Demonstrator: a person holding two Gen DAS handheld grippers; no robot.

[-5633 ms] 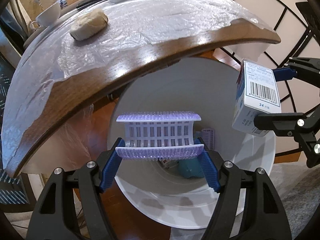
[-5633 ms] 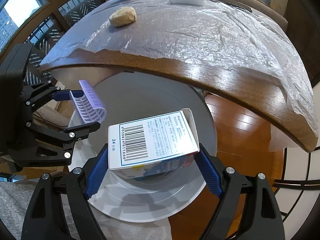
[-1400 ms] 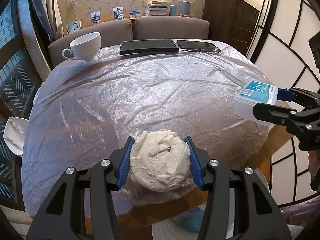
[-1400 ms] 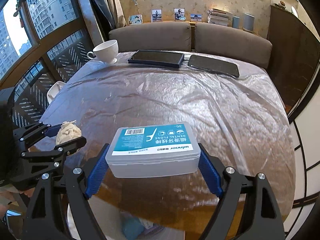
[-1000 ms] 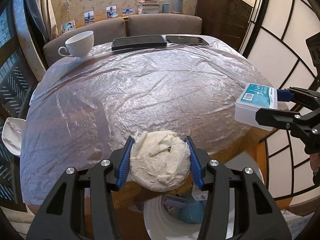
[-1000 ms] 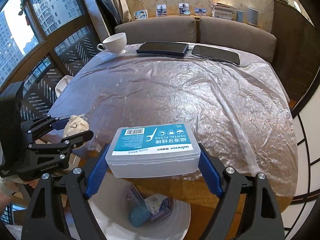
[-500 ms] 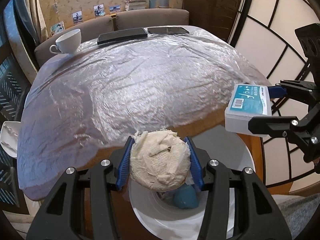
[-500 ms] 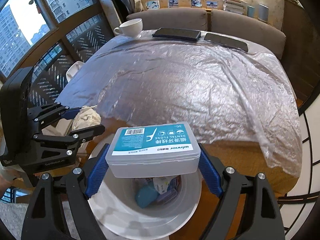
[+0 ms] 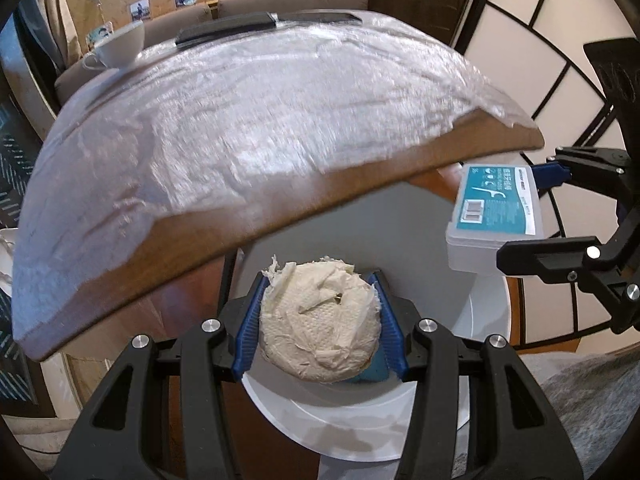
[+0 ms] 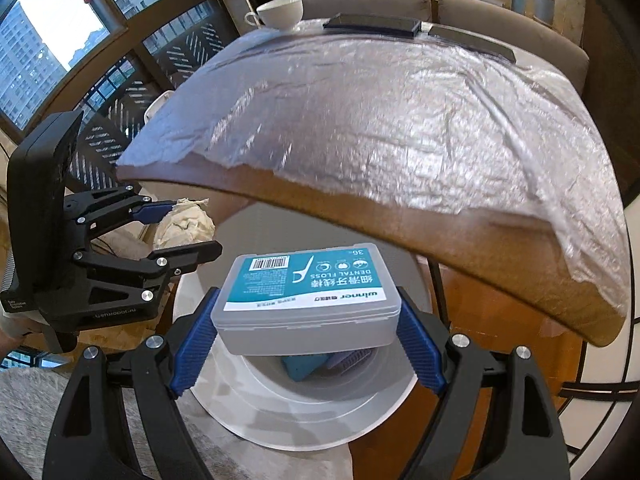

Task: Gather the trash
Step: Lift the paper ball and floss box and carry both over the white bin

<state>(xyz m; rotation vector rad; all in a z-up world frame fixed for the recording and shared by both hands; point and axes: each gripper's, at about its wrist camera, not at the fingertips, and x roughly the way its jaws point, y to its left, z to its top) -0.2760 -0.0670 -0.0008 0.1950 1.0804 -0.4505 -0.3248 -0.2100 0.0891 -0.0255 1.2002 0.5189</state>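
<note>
The 2 grippers each grip 1 piece of trash above 1 white bin [image 9: 486, 322]: the left gripper [image 9: 320, 326] is clenched on 1 crumpled tissue ball [image 9: 318, 330], and the right gripper [image 10: 306, 342] clamps 1 dental floss box [image 10: 306, 300] by its ends, with 1 blue item [image 10: 302, 366] and 1 purple ridged piece [image 10: 352, 357] lying inside the bin below. Farther off, the plastic-covered table [image 10: 400, 120] carries 1 white cup [image 10: 280, 11] and 2 dark flat devices, 1 [image 10: 372, 22] beside the other [image 10: 472, 44]. 1 second earlier both loads hung over the table's near edge; now they are lower, past the edge and over the bin's mouth, with both grips unchanged.
</note>
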